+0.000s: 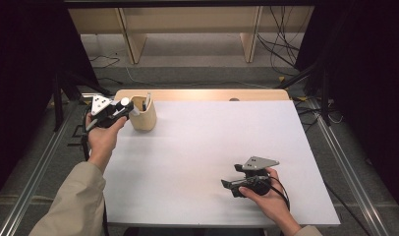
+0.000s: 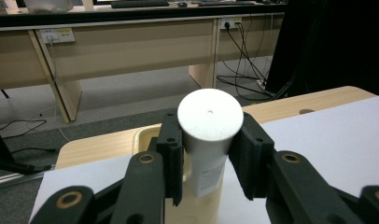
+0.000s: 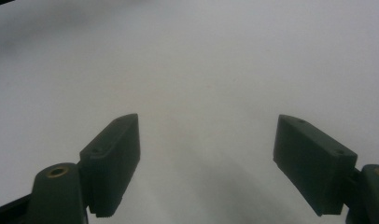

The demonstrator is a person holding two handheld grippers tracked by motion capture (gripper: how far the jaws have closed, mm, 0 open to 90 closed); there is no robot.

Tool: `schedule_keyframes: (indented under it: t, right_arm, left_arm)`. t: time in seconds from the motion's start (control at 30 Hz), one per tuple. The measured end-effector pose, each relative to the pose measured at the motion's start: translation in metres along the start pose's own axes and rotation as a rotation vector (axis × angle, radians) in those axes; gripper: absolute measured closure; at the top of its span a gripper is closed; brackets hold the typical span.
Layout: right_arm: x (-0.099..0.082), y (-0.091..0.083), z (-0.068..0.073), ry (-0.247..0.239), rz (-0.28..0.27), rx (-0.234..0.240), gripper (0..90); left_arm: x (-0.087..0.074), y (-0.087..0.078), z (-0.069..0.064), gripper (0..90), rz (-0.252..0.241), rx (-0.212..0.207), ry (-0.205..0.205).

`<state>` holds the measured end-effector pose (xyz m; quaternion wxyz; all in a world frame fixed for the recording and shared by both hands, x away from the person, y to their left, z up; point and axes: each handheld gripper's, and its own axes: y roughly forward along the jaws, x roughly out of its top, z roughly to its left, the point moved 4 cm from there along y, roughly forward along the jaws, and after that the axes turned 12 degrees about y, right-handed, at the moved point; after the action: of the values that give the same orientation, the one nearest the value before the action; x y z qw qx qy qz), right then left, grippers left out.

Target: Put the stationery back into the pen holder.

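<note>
- The left claw [image 1: 123, 109] sits at the far left corner of the tabletop [image 1: 207, 147], held up in the person's left hand [image 1: 103, 137], with its grey 3-cornered plate facing up.
- In the left gripper view, the left claw [image 2: 210, 154] is clenched on a white tube [image 2: 209, 140]: 1 black pad presses each side of the tube just below its wide round cap.
- The tube's cap end faces the camera, and its printed body slopes down and away toward the wooden cup [image 2: 197, 205] beneath it.
- In the high view, the white tube [image 1: 128, 104] lies between the jaws right at the cup's near-left rim; whether its lower end touches the cup cannot be told.
- The wooden cup [image 1: 144, 120] stands upright near the far left edge of the white tabletop, and a slim pale object [image 1: 148, 101] sticks up out of it.
- The right claw [image 1: 229, 185] rests low over the near right part of the tabletop, cradled in the person's right hand [image 1: 269, 196], well apart from the cup.
- In the right gripper view, the right claw [image 3: 206, 172] is released: its 2 jaws stand wide apart with nothing but the bare white surface between them.
- A beige sleeve [image 1: 74, 201] covers the left forearm at the bottom left of the high view.
</note>
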<state>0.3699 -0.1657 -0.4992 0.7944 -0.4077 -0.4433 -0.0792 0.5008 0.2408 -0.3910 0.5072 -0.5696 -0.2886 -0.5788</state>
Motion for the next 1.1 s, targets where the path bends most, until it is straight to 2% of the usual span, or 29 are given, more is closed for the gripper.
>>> schedule_keyframes:
  t: [0.63, 1.1]
  right_arm:
    - [0.0, 0.0, 0.0, 0.001, 0.0, 0.001, 23.9]
    - [0.0, 0.0, 0.0, 0.0, 0.0, 0.001, 23.9]
  left_arm:
    - [0.004, 0.008, 0.004, 66.7, 0.001, 0.013, 0.0]
    - [0.004, 0.016, 0.009, 66.6, 0.003, 0.044, 0.013]
